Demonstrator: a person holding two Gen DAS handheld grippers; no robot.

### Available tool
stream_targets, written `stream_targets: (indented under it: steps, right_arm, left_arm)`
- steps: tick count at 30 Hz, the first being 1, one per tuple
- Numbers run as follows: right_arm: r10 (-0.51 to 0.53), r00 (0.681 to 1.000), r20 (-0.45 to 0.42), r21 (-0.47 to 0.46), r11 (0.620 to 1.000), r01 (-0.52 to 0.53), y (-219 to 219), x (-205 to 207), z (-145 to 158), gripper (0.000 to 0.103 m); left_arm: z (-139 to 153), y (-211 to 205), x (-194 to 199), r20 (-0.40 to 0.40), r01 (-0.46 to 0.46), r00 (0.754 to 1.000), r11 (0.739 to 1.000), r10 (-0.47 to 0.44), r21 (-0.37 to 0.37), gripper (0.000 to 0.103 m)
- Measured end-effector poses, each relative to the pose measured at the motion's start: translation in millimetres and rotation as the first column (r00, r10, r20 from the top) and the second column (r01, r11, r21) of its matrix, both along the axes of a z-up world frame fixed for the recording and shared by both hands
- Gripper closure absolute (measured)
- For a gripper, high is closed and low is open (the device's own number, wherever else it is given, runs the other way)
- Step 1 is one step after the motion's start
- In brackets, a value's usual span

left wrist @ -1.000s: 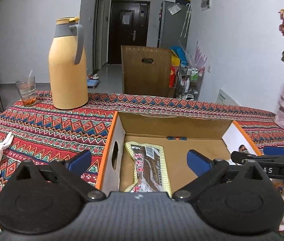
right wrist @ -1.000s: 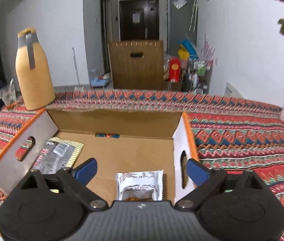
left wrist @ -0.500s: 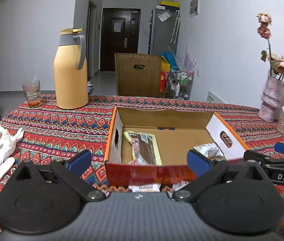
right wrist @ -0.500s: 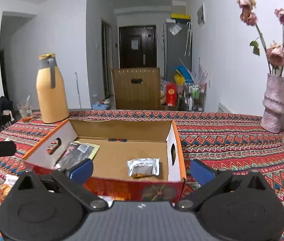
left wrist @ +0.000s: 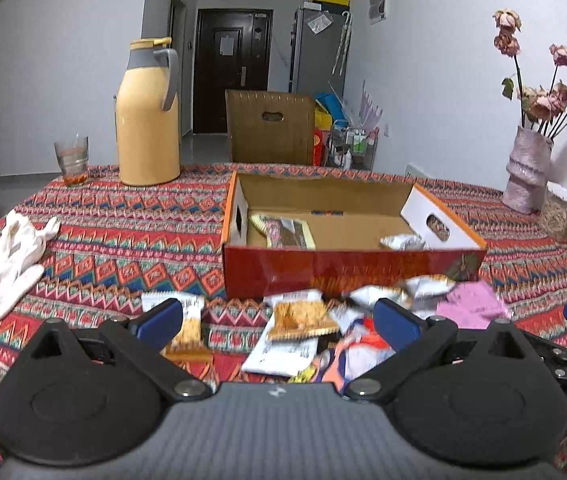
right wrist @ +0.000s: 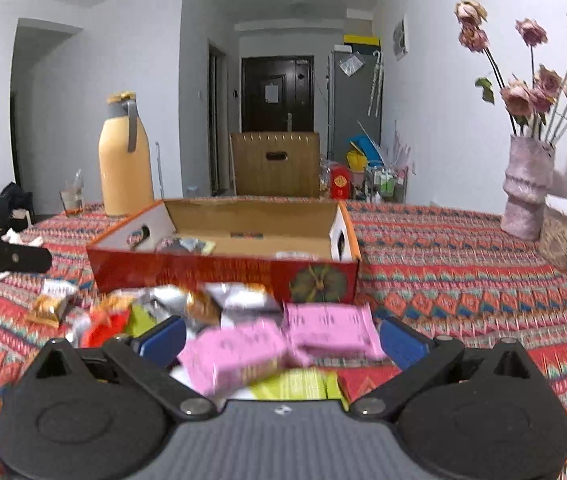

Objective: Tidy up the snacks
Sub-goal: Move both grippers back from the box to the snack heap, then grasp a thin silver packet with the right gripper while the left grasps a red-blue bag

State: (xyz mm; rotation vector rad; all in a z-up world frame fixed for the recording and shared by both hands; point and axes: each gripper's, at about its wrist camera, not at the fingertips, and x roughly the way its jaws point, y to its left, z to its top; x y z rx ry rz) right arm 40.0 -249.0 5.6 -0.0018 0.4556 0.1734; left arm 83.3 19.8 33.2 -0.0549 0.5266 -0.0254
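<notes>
Both grippers hang low over the table (left wrist: 123, 216), w/ its red zigzag-patterned cloth, pointing toward the open cardboard box (left wrist: 347, 268) at mid-frame.

Left gripper (left wrist: 279, 316): jaws wide apart, nothing between the blue pads. Under and just ahead of it lies a loose heap of snack packets (left wrist: 303, 320), touching and overlapping, right in front of the box's red front wall. One clear packet w/ a brown cracker-like snack (left wrist: 187, 320) sits at lower left of the heap, a bit apart from the rest. A pink packet (left wrist: 471, 304) is at the heap's right end.

Right gripper (right wrist: 283, 340): jaws have just been opening and now stand fully apart, gripping nothing. Two pink packets (right wrist: 283, 340) lie on the table between and just ahead of the pads; motion blur, so can't tell if a pad touches them. Yellow-green packet (right wrist: 295, 388) pokes out below them, at lower centre. Silver, orange and red packets spread to the left of that.

Inside the box: a long striped packet (left wrist: 283, 232) flat on the floor by the left wall, a small silver packet (left wrist: 403, 242) by the right wall.

Elsewhere on the table: yellow thermos jug (left wrist: 149, 116) and a glass (left wrist: 72, 158) at upper left, white glove (left wrist: 3, 264) at far left, vase w/ dried roses (right wrist: 527, 188) at the right edge.
</notes>
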Motion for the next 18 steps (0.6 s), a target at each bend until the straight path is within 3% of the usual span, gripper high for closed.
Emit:
stream_targets:
  steps: [14, 18]
  right_arm:
    - [-0.066, 0.984, -0.166, -0.013, 0.998, 0.064, -6, -8, -50, 0.000]
    - [-0.054, 0.981, -0.185, -0.018, 0.999, 0.051, -2, -5, -55, 0.010]
  left_arm:
    - [-33, 11, -16, -0.077, -0.001, 0.997, 1.000, 0.000, -0.013, 0.000]
    - [-34, 11, -16, -0.079, 0.002, 0.997, 1.000, -0.003, -0.013, 0.000]
